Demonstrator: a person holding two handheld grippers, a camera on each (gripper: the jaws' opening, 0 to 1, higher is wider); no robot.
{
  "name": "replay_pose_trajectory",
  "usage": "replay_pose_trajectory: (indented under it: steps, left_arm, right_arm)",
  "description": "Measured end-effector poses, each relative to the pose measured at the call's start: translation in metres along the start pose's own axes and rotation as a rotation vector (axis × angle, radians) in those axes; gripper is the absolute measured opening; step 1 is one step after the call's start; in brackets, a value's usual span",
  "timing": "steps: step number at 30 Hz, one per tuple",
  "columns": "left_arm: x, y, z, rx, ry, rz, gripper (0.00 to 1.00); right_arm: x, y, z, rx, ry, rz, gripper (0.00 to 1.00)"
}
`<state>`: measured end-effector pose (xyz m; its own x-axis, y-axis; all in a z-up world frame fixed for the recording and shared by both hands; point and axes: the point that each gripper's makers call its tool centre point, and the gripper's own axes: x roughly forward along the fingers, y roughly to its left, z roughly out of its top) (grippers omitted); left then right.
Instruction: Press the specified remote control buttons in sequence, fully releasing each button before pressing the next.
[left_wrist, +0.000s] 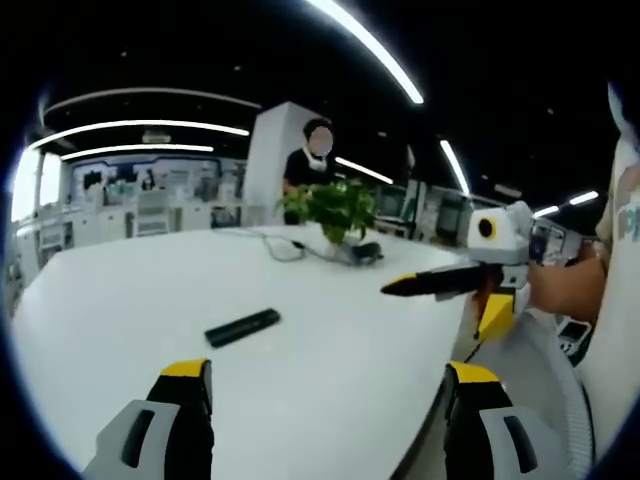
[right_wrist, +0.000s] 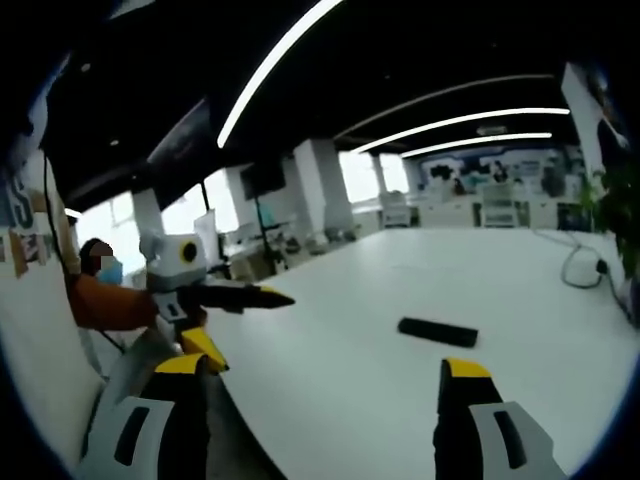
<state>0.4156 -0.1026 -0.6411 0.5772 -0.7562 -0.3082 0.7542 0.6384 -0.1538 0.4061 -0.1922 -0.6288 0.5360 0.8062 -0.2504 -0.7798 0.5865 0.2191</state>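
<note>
A black remote control (left_wrist: 242, 327) lies flat on the white table (left_wrist: 120, 300), ahead of my left gripper (left_wrist: 325, 385) and a little to its left. That gripper's yellow-tipped jaws stand wide apart with nothing between them. My right gripper (left_wrist: 400, 287) comes in from the right, side-on above the table edge, held by a hand (left_wrist: 560, 285). In the right gripper view the remote (right_wrist: 437, 331) lies ahead on the table (right_wrist: 380, 290), clear of my right gripper (right_wrist: 320, 375), which is open and empty. The left gripper (right_wrist: 280, 297) shows side-on at the left there.
A potted green plant (left_wrist: 335, 208) stands at the table's far side with a cable (left_wrist: 285, 245) and a small dark object beside it. A person (left_wrist: 315, 160) stands behind the plant. The table's curved edge (left_wrist: 440, 400) runs close on the right.
</note>
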Motion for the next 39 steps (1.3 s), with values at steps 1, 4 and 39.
replay_pose_trajectory:
  steps: [1, 4, 39]
  left_arm:
    - [0.000, 0.001, 0.001, 0.001, 0.000, -0.001, 0.99]
    - [0.000, 0.004, 0.003, 0.013, 0.000, -0.004, 0.99]
    - [0.014, 0.027, 0.011, 0.119, 0.073, -0.066, 0.98]
  right_arm:
    - [0.000, -0.001, 0.001, -0.003, -0.001, -0.002, 0.94]
    - [0.000, -0.007, 0.006, -0.015, -0.002, -0.008, 0.94]
    - [0.008, -0.034, 0.003, -0.216, 0.201, 0.042, 0.94]
